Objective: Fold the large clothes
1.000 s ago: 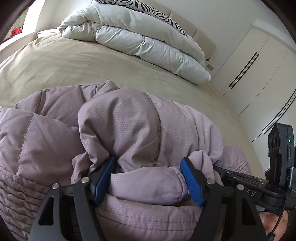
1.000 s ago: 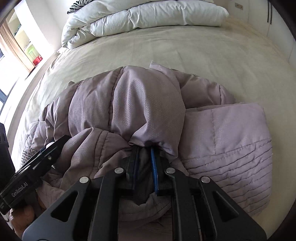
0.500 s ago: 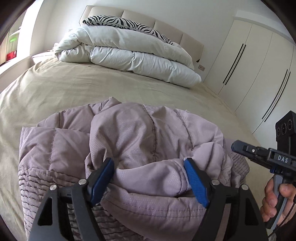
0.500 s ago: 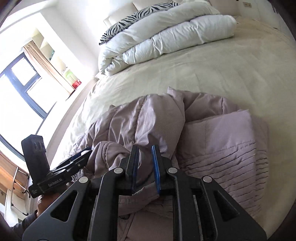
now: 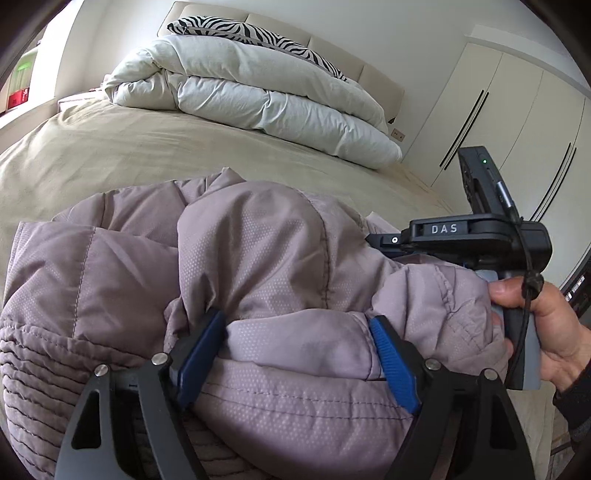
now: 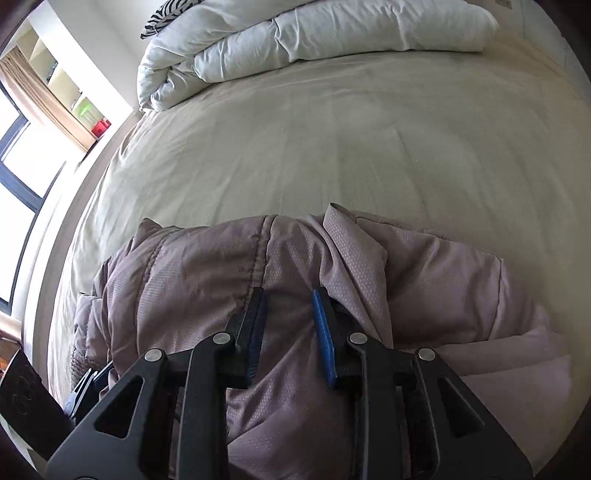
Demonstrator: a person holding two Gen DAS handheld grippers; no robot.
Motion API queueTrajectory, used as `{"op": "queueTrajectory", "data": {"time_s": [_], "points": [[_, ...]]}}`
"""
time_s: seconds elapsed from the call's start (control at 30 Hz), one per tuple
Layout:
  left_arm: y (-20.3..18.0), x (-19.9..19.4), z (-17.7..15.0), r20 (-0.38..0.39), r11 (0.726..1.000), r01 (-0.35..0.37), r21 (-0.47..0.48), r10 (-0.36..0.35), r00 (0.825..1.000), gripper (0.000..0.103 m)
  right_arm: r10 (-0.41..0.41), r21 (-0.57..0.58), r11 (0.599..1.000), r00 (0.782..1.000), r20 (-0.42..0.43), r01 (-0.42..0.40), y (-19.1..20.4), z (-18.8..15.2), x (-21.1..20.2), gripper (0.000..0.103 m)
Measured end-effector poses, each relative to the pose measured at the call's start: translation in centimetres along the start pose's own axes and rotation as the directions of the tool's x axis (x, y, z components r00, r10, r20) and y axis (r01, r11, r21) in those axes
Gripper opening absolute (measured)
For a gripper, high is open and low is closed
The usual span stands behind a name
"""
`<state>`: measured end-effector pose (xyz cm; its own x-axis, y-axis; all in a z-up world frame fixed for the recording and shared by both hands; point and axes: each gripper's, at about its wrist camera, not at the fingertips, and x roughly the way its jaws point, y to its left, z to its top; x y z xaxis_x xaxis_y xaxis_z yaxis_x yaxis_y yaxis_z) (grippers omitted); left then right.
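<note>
The mauve padded jacket [image 5: 258, 266] lies bundled on the beige bed [image 5: 110, 147], near its foot. The lower part of the garment is cut off by the frame edge in both views, so its full outline cannot be made out.

Left tongs [image 5: 295, 343]: the blue pads [image 5: 391, 362] stand wide apart, with a thick roll of jacket bulging between them. The pads touch the fabric on both sides; whether they press it cannot be told.

Right tongs [image 6: 288, 325]: parted a little, with a ridge of jacket fabric running between the pads. In the left wrist view the tips of the right tongs are hidden behind a fold of jacket; only the housing and the right hand [image 5: 546, 325] on the handle are visible.

A folded white duvet [image 6: 314, 40] lies at the head of the bed, well apart from the jacket. A zebra-print pillow [image 5: 251, 35] sits on it, partly hidden.
</note>
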<state>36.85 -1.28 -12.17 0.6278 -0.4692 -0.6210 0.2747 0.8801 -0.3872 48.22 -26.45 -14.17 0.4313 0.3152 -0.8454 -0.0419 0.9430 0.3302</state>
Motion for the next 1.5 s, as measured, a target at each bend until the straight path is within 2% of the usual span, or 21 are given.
{"op": "queueTrajectory", "data": {"time_s": [0.13,0.23,0.3,0.37,0.4,0.5,0.57,0.63,0.73,0.8,0.87,0.93,0.97,1.03,1.07,1.17,1.23,1.3,1.37,1.43,1.5], "points": [[0.1,0.0,0.0,0.005,1.000,0.013,-0.005,-0.013,1.000,0.082,-0.020,-0.081,0.996,0.998,0.067,0.026,0.3,-1.5,0.9,0.025],[0.1,-1.4,0.3,0.032,0.999,0.031,-0.020,-0.030,0.999,0.082,-0.010,-0.033,0.999,1.000,0.005,0.010,0.3,-0.4,-0.1,0.025],[-0.2,-3.0,0.4,0.064,0.999,0.025,-0.025,-0.023,0.998,0.082,0.038,-0.016,0.999,0.998,0.050,-0.038,1.1,0.6,-2.8,0.026],[-0.3,-4.8,0.3,0.111,0.998,0.022,-0.050,-0.017,0.994,0.082,0.093,-0.060,0.994,0.989,0.119,-0.087,2.8,1.2,-5.5,0.026],[-0.3,-5.7,0.2,0.138,0.998,0.029,-0.062,-0.021,0.990,0.082,0.115,-0.079,0.991,0.986,0.121,-0.106,3.9,1.7,-6.2,0.026],[0.2,-7.9,-0.3,0.212,0.995,0.029,-0.094,-0.008,0.977,0.083,0.153,-0.159,0.976,0.988,0.026,-0.147,8.1,2.5,-5.0,0.026],[0.9,-8.9,-0.8,0.240,0.992,0.023,-0.121,0.007,0.971,0.083,0.110,-0.253,0.961,0.994,-0.020,-0.111,11.4,2.0,-3.2,0.026],[1.8,-9.7,-1.4,0.267,0.990,0.016,-0.140,0.022,0.963,0.083,0.097,-0.290,0.950,0.992,-0.080,-0.116,13.5,1.2,-0.5,0.026],[4.0,-9.6,-2.0,0.258,0.977,0.029,-0.210,0.027,0.966,0.083,0.051,-0.269,0.960,0.995,-0.091,-0.074,13.3,0.4,3.1,0.029],[5.0,-9.2,-2.2,0.262,0.968,0.057,-0.246,0.010,0.965,0.083,0.111,-0.225,0.966,0.991,-0.079,-0.126,11.7,0.0,4.2,0.029],[5.0,-9.1,-2.3,0.260,0.968,0.053,-0.245,0.013,0.966,0.083,0.151,-0.193,0.967,0.985,-0.083,-0.165,10.9,0.2,3.7,0.029],[4.9,-9.3,-2.2,0.252,0.969,0.057,-0.241,0.006,0.968,0.083,0.106,-0.191,0.975,0.992,-0.064,-0.116,11.1,0.6,1.6,0.030],[4.8,-9.5,-2.2,0.248,0.967,0.065,-0.246,-0.003,0.969,0.083,0.092,-0.195,0.976,0.996,-0.021,-0.095,11.3,0.2,-0.2,0.030],[4.9,-10.7,-2.5,0.246,0.961,0.078,-0.265,-0.010,0.969,0.083,0.166,-0.202,0.968,0.985,0.054,-0.152,11.4,-0.8,-4.7,0.030],[4.8,-11.4,-2.7,0.247,0.958,0.089,-0.272,-0.019,0.969,0.083,0.193,-0.211,0.962,0.979,0.070,-0.174,11.4,-1.6,-6.6,0.030],[4.1,-13.8,-3.3,0.260,0.962,0.093,-0.258,-0.024,0.965,0.083,0.166,-0.273,0.951,0.984,0.058,-0.144,12.0,-5.6,-9.8,0.030],[3.3,-15.2,-3.6,0.260,0.966,0.093,-0.242,-0.028,0.965,0.083,0.119,-0.278,0.953,0.993,-0.008,-0.117,11.8,-8.0,-8.7,0.030],[2.3,-16.2,-4.1,0.243,0.973,0.079,-0.217,-0.024,0.970,0.083,0.027,-0.307,0.950,0.996,-0.087,-0.052,11.0,-11.1,-4.9,0.030],[1.3,-17.3,-4.8,0.215,0.982,0.057,-0.182,-0.017,0.977,0.083,0.036,-0.352,0.935,0.998,-0.043,-0.049,10.3,-13.0,-3.3,0.030],[0.3,-18.9,-5.9,0.197,0.988,0.044,-0.146,-0.015,0.980,0.083,0.063,-0.286,0.956,0.998,-0.027,-0.068,9.7,-12.7,-4.4,0.030],[-0.2,-20.9,-7.4,0.192,0.992,0.031,-0.119,-0.007,0.981,0.085,0.065,-0.223,0.973,0.997,0.045,-0.053,9.4,-12.8,-7.4,0.030]]}}
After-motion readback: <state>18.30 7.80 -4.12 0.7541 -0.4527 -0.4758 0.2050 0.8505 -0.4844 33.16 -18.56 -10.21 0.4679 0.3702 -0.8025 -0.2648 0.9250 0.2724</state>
